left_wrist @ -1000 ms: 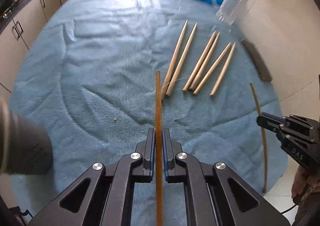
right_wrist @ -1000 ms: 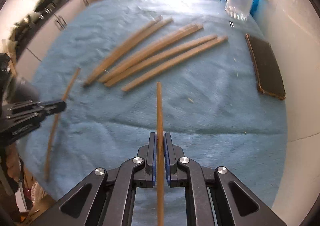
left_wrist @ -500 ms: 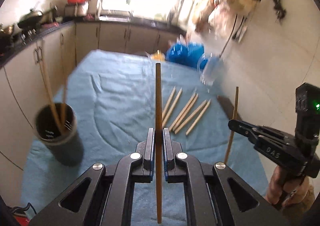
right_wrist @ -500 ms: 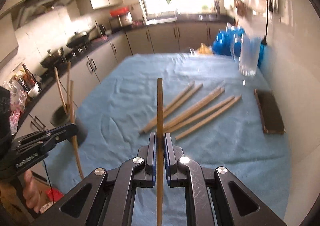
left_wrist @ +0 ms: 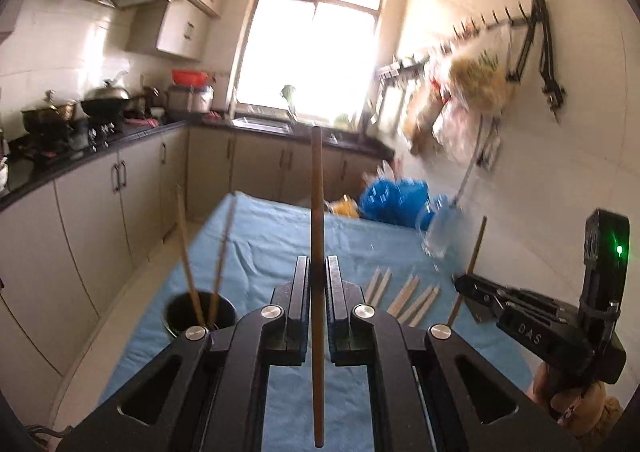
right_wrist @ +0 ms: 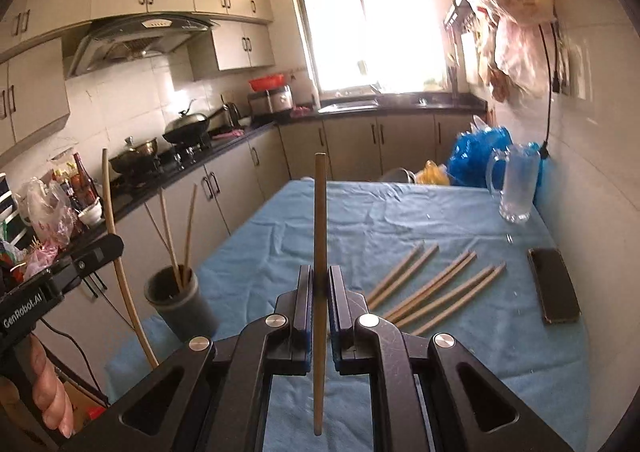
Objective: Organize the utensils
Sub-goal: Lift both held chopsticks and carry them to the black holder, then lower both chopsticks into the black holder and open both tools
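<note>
Your left hand-held gripper [left_wrist: 318,288] and right hand-held gripper [right_wrist: 320,288] each clamp a chopstick. Two stand in the holder [right_wrist: 180,304], lower left; six chopsticks [right_wrist: 436,288] remain on the surface [right_wrist: 360,220].

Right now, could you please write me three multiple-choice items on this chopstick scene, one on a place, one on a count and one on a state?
1. Where does the dark holder cup stand?
A. at the cloth's near-left corner
B. beside the glass mug
C. on the phone

2. How many chopsticks lie on the blue cloth?
A. two
B. six
C. ten

3. What is the state of the right claw?
A. wide open, holding nothing
B. shut on a chopstick
C. shut on the mug handle

Answers:
1. A: the right wrist view shows the cup at the near-left corner, far from the glass mug and the phone.
2. B: three pairs of loose chopsticks lie there.
3. B: the held chopstick stands upright between the jaws.
</note>
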### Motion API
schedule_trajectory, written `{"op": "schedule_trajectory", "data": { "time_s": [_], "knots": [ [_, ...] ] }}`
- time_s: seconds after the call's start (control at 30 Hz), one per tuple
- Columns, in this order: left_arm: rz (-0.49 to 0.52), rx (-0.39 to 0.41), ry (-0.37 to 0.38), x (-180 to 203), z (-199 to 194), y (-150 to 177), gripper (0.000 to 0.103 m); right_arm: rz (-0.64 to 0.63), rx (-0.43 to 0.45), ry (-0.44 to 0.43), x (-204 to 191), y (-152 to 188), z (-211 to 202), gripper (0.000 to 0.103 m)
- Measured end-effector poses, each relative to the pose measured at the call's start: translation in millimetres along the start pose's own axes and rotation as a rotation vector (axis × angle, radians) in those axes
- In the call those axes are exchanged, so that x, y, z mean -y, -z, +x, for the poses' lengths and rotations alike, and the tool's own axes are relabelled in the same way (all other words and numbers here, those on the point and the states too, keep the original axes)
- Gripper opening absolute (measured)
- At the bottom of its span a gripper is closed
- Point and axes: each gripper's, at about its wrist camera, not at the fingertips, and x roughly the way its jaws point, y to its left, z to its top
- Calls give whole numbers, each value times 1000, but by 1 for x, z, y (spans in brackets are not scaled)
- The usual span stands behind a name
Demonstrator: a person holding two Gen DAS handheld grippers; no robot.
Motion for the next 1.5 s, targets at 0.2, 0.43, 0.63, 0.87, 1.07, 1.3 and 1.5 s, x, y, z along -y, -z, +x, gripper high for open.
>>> {"op": "schedule_trajectory", "data": {
  "time_s": [0.2,0.43,0.63,0.87,1.07,1.3,1.5],
  "knots": [
    [-37,98,-65,-36,-12,-27,6,-25,43,-59,-27,-25,2,7],
    [-24,182,-137,-66,-13,-50,6,-47,112,-153,-72,-57,10,7],
    [-8,210,-163,-83,5,-64,6,-66,175,-219,-114,-78,30,7],
    [7,180,-189,-96,40,-61,6,-73,181,-237,-149,-82,81,8],
    [-53,82,-184,-121,75,-40,6,-68,48,-223,-150,-60,129,8],
    [-77,25,-193,-130,92,-20,7,-54,-29,-201,-133,-39,149,8],
    [-84,4,-215,-133,94,-13,7,-14,-72,-207,-124,-30,158,8]
  ]
}}
